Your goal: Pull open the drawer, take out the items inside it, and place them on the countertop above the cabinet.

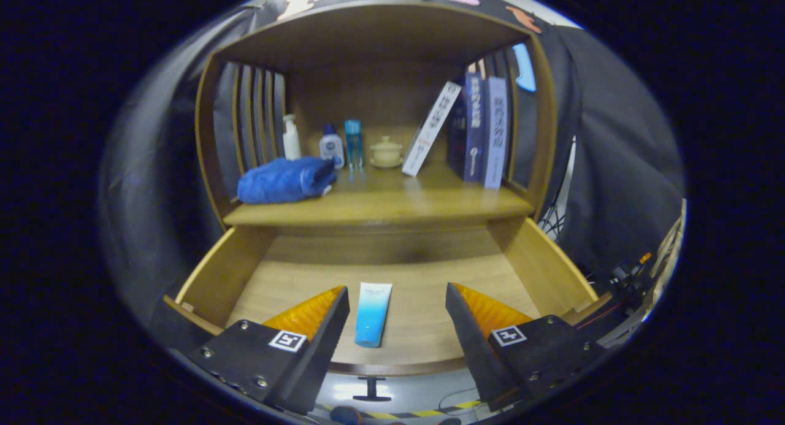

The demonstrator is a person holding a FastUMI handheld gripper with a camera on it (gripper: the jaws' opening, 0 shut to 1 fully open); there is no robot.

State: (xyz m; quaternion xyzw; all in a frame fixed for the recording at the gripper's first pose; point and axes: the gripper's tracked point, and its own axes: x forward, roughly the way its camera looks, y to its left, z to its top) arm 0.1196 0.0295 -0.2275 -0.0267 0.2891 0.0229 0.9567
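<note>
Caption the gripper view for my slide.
Open gripper poised over blue tube in pulled-out drawer.

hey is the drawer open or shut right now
Open. The drawer is pulled out under the countertop, its floor showing with a blue tube lying flat. The gripper is open, fingers apart above the tube.

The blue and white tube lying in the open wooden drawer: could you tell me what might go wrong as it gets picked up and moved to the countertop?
1. The blue and white tube lies flat between the open tool fingers, nearer the left one; an uncentred close could push it sideways.
2. Lying flat on the wooden drawer floor, it leaves little to grip, so the fingertips may scrape the wood.
3. The countertop already holds a folded blue towel, bottles and books; a careless placement could knock something.
</note>
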